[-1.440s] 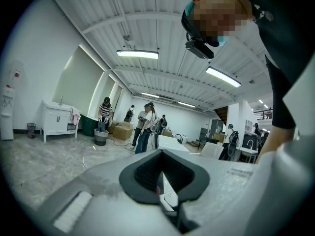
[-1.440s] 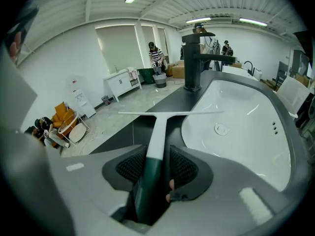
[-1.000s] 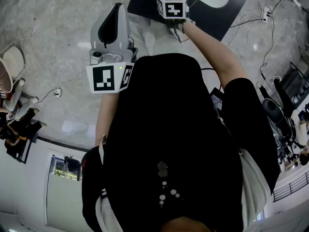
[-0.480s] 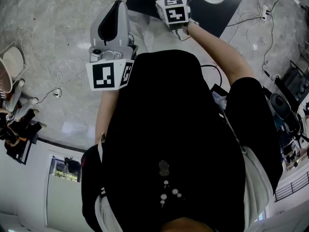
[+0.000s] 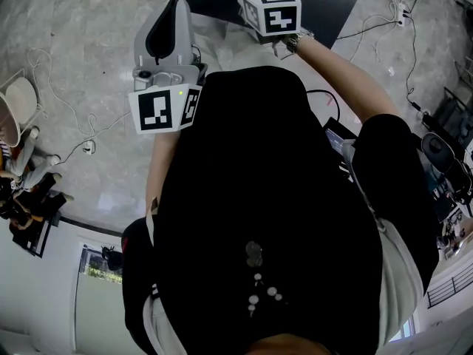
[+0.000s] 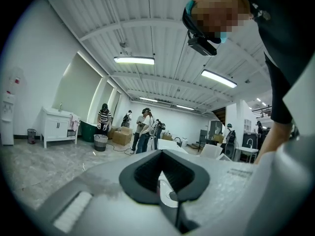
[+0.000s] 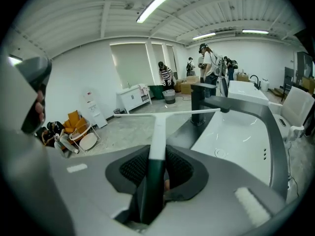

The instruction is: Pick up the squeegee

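Clamped the right gripper [image 7: 156, 173] on the squeegee [image 7: 158, 132], jaws partway closed around the dark end of its handle, pads [image 7: 179, 168] pressing from both sides. Carried the white part of the handle straight out ahead of the jaws, with the long blade [image 7: 187, 112] crosswise at the far tip.

Rose noticeably against a second earlier: in the head view, showed the marker cube [image 5: 272, 9] larger and nearer the camera than before, with the forearm [image 5: 332, 65] lifted too. Kept the same grip through the rise, with no widening or tightening to be seen. Left the sink [image 7: 241, 132] and the tap [image 7: 199, 104] below and beyond the gripper, blade touching neither as far as could be judged.

Held the left gripper [image 6: 165, 181] almost where it had been, off to the side, jaws drawn close with only a slim gap and nothing in it.

Meant, most likely, that the pick-up itself was done: squeegee off its resting place and hanging free in the grip. Called next, probably, for little beyond steadying the long blade, since a handle held near its end could swing or twist between the pads.
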A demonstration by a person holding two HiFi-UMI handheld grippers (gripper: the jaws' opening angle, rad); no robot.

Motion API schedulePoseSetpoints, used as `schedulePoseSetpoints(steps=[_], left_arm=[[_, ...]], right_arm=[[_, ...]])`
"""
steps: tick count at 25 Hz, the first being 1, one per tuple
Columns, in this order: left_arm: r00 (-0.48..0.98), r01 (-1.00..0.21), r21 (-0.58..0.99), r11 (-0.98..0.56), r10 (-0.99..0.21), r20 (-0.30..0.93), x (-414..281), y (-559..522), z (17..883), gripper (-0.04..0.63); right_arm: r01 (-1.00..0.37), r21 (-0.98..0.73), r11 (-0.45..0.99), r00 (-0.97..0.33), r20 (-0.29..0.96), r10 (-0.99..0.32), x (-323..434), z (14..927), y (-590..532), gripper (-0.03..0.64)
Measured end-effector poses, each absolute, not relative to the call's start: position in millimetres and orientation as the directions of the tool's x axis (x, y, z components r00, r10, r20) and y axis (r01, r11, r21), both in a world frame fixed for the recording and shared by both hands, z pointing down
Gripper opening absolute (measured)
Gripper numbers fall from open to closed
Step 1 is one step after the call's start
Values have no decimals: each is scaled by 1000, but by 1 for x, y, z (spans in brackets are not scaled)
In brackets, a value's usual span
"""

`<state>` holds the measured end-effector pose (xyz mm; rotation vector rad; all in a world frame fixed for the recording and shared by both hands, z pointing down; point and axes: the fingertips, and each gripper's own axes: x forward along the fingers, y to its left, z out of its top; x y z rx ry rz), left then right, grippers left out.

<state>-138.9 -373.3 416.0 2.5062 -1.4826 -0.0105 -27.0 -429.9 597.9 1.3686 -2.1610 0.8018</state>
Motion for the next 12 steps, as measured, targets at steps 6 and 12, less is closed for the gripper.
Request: schedulePoseSetpoints(steps=[6, 12], left_arm=[[478, -870, 188, -456, -874, 89, -141, -374, 405, 0], [473, -870, 182, -459, -880, 44, -141, -375, 386, 0]], right_arm=[[-903, -231, 363, -426, 595, -682, -25, 552, -434, 94], [-887, -215, 408, -459, 497, -736, -26, 485, -445, 94]])
